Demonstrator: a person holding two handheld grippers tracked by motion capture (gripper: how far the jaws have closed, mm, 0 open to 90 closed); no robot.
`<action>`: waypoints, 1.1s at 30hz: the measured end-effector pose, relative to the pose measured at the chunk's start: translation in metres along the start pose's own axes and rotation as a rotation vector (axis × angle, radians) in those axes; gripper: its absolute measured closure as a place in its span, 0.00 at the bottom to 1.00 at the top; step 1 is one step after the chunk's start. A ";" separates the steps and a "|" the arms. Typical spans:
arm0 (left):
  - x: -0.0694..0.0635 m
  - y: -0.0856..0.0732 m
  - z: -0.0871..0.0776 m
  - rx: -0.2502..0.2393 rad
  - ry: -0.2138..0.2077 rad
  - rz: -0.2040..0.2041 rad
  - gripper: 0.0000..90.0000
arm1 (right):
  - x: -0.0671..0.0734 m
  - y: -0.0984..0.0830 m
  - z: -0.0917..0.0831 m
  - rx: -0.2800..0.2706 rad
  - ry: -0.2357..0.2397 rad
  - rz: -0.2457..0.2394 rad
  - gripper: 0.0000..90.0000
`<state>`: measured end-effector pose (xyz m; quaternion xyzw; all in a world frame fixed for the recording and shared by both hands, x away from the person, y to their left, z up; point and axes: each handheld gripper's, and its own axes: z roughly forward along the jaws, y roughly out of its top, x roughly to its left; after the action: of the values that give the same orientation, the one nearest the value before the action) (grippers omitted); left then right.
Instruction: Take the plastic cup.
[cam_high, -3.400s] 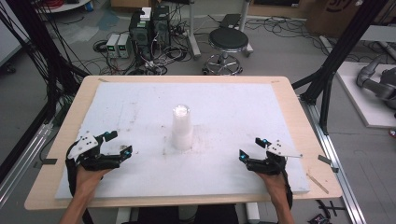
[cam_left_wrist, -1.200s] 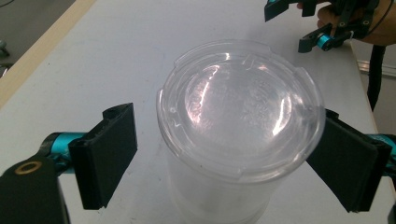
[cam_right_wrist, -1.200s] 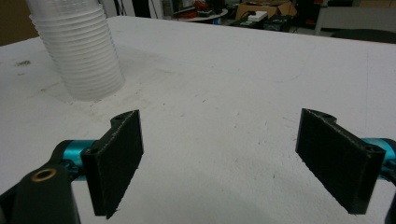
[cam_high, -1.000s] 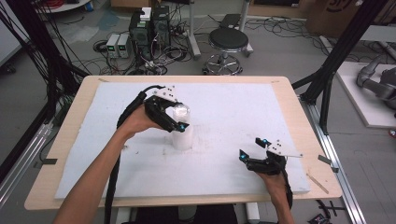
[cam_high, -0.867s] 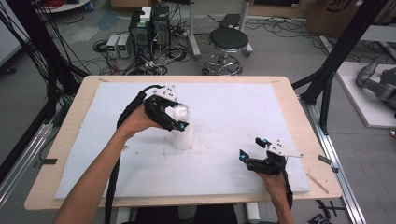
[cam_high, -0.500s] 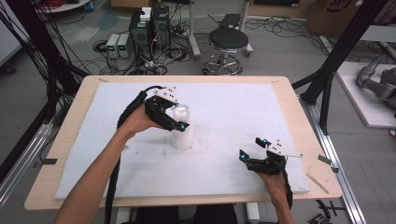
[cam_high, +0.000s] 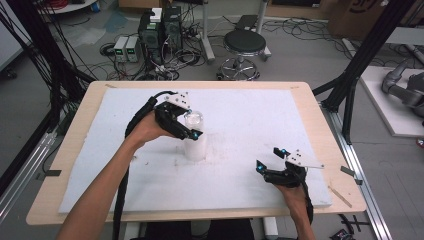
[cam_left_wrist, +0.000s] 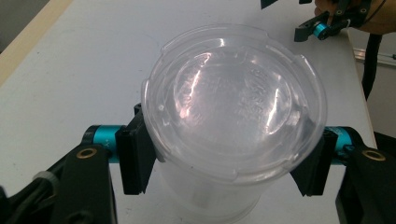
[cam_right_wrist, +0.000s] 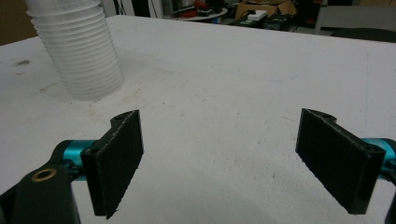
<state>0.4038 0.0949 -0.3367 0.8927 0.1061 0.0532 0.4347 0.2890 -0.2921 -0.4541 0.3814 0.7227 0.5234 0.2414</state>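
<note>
Here, each by its label:
Stack: a tall stack of clear ribbed plastic cups (cam_high: 195, 142) stands upright near the middle of the white foam sheet (cam_high: 250, 115) on my pale wooden desk (cam_high: 80, 105).
Left tongs: my left tongs (cam_high: 187, 127) sit at the top of the stack; their jaws have just been closing, and each black pad (cam_left_wrist: 135, 154) now presses a side of the top cup just under its rim.
Top cup: the clear round plastic cup (cam_left_wrist: 233, 100) shows its open mouth from above, between the two pads.
Right tongs: my right tongs (cam_high: 272, 157) rest low on the foam sheet, well apart from the stack and to its right, jaws standing wide with nothing between them.
Right tongs' camera: the stack (cam_right_wrist: 77, 51) stands far left, beyond the gaping pads (cam_right_wrist: 116, 154).
</note>
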 end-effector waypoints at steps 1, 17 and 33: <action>0.000 0.002 -0.001 -0.005 0.001 -0.001 0.38 | 0.000 0.000 0.000 0.000 0.000 0.000 0.17; -0.011 0.065 -0.064 -0.094 0.066 0.055 0.41 | -0.001 0.000 0.001 0.006 0.002 0.005 0.17; -0.026 0.045 -0.098 -0.271 0.058 0.030 0.42 | -0.001 0.001 0.001 0.010 0.004 0.009 0.17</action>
<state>0.3668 0.1371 -0.2410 0.8255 0.0970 0.0992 0.5470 0.2906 -0.2920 -0.4540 0.3847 0.7239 0.5217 0.2360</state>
